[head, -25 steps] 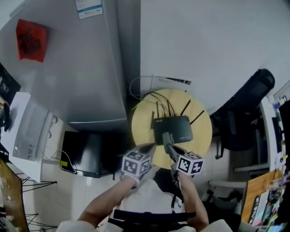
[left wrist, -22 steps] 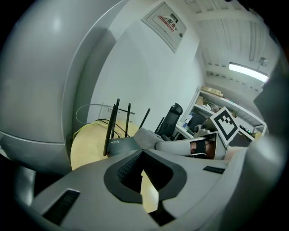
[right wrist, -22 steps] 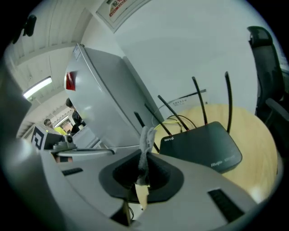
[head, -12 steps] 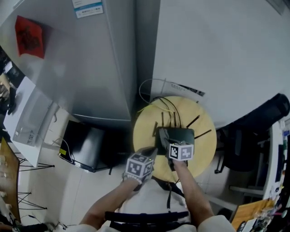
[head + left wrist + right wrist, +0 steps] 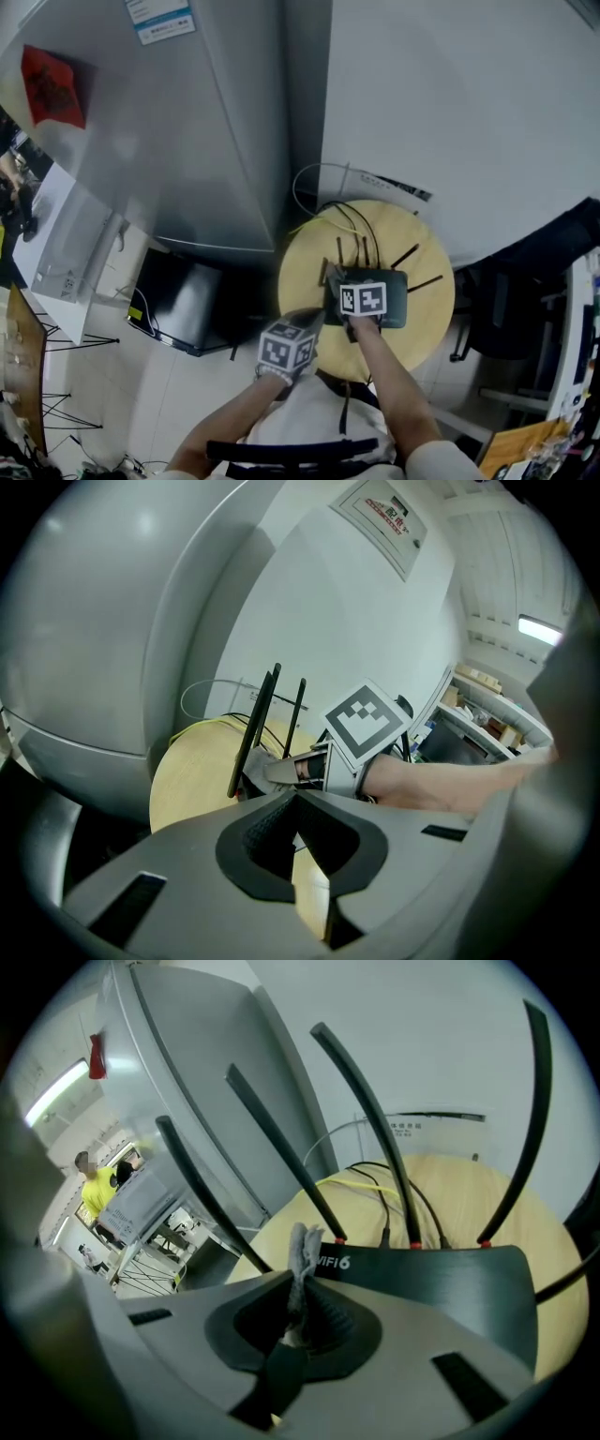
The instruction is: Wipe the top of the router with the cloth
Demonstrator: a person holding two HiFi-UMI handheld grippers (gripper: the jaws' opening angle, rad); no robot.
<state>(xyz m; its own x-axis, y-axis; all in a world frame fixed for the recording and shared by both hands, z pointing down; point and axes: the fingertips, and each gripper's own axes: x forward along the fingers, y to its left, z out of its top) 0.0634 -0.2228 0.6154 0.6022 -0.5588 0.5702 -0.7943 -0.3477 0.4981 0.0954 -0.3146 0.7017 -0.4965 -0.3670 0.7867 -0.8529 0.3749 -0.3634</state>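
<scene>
Right gripper (image 5: pixel 298 1312) is clamped shut on a small grey cloth (image 5: pixel 302 1246); a tuft of it pokes up from between the jaws. Big change over the last second: that gripper has come forward from the near edge of the round pale wooden table (image 5: pixel 427 323) and now sits right over the flat black router (image 5: pixel 396 298), cloth end pointing toward the back-left corner. So I'd say the approach is done and the first wiping stroke is starting or about to; can't tell from these views whether the cloth is actually pressing on the lid yet. Left gripper (image 5: pixel 314 321) hasn't really budged; it hangs by the table's near-left edge, jaws closed together with nothing in them, not steadying anything.

Router itself: low dark slab sitting in the middle of the table; matte top with a fine brushed look and white "WiFi 6" lettering near the antenna side. Four thin black antennas (image 5: pixel 370 1119) stand splayed along the back edge; black and yellow cables (image 5: pixel 352 223) plug in behind them and trail off toward the wall. No dust I can make out. My guess is the antennas will crowd any stroke toward the back; and with nothing holding the router, a firm push might slide it.
</scene>
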